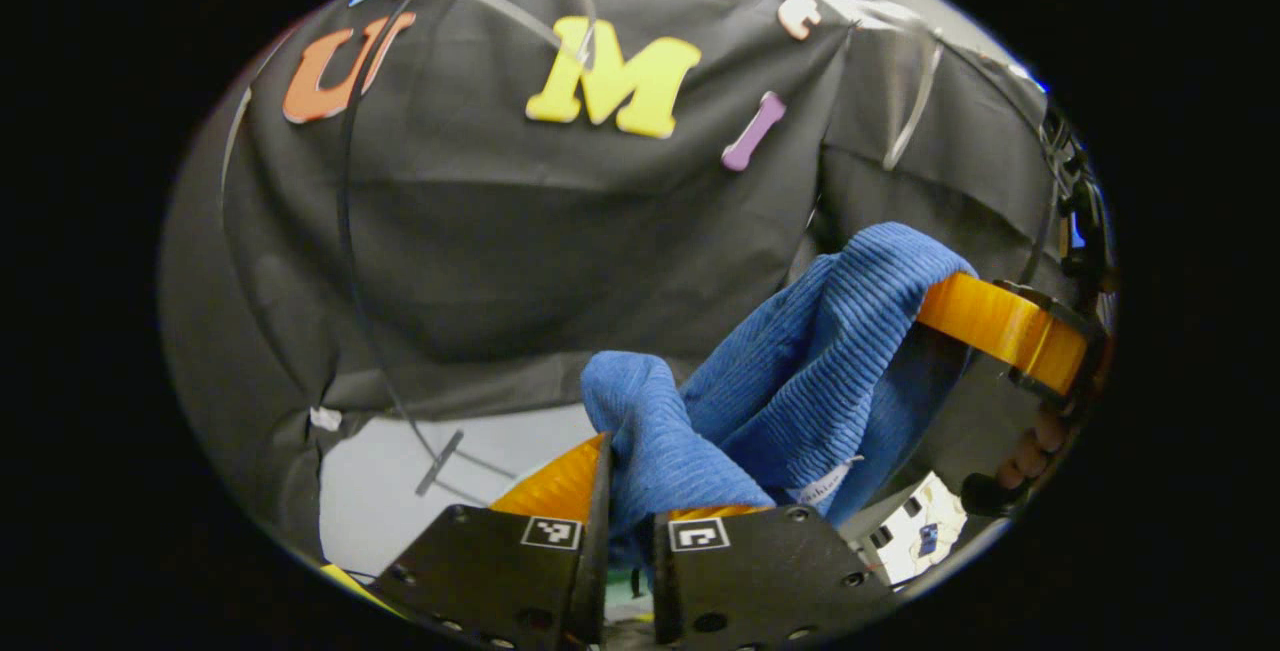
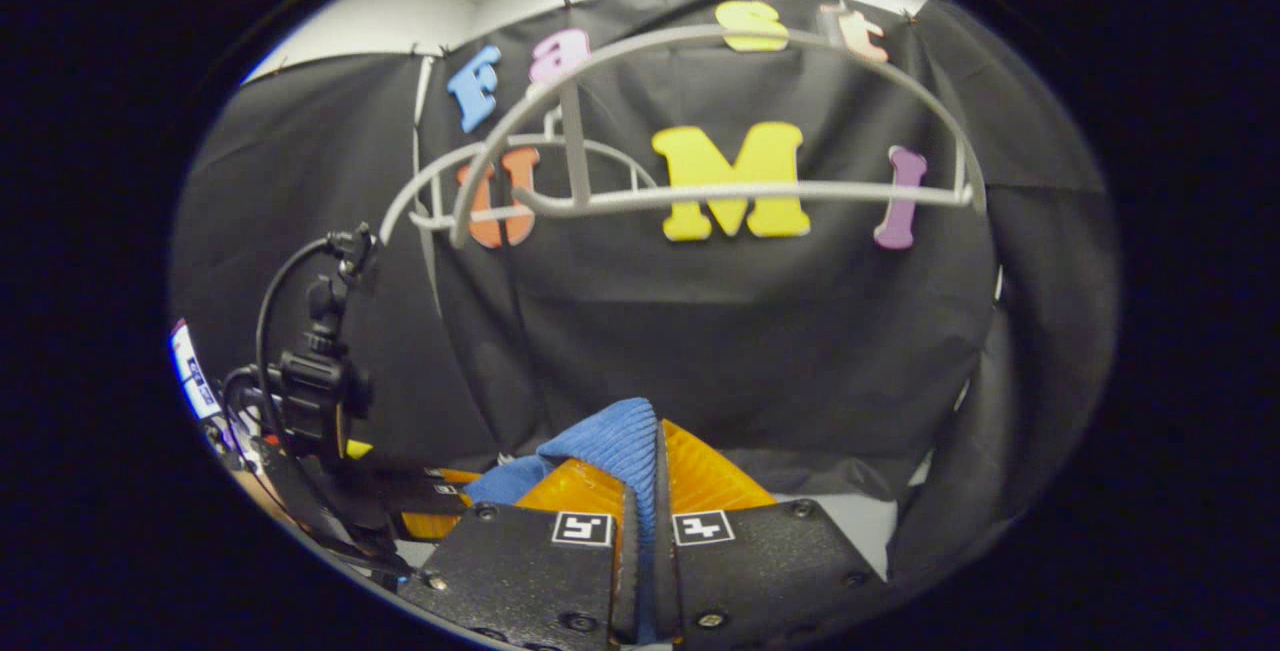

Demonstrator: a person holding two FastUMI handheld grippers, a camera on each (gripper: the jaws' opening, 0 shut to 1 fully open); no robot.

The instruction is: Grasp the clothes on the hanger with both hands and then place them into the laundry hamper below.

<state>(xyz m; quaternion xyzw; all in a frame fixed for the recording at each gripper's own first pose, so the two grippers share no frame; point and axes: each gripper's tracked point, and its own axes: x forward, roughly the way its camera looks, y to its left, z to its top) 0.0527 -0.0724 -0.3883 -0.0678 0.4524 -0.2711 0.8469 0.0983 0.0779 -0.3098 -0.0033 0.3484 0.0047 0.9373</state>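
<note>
Left gripper [image 1: 628, 491]: jaws pinching the blue garment [image 1: 800, 371], sharing its weight.
Right gripper [image 2: 645, 491]: jaws pinching it too.
Hanger [image 2: 700, 196]: bare, above; garment is ready for lowering.

No readable words are showing here. A white tag [image 1: 825, 484] is hanging at the lower edge of the blue garment [image 1: 800, 371], its print seemingly too small to make out. Square black-and-white coded markers [image 1: 551, 531], bearing no letters, are sitting on both fingers of the left gripper [image 1: 628, 491] and the right gripper [image 2: 655, 466].
</note>
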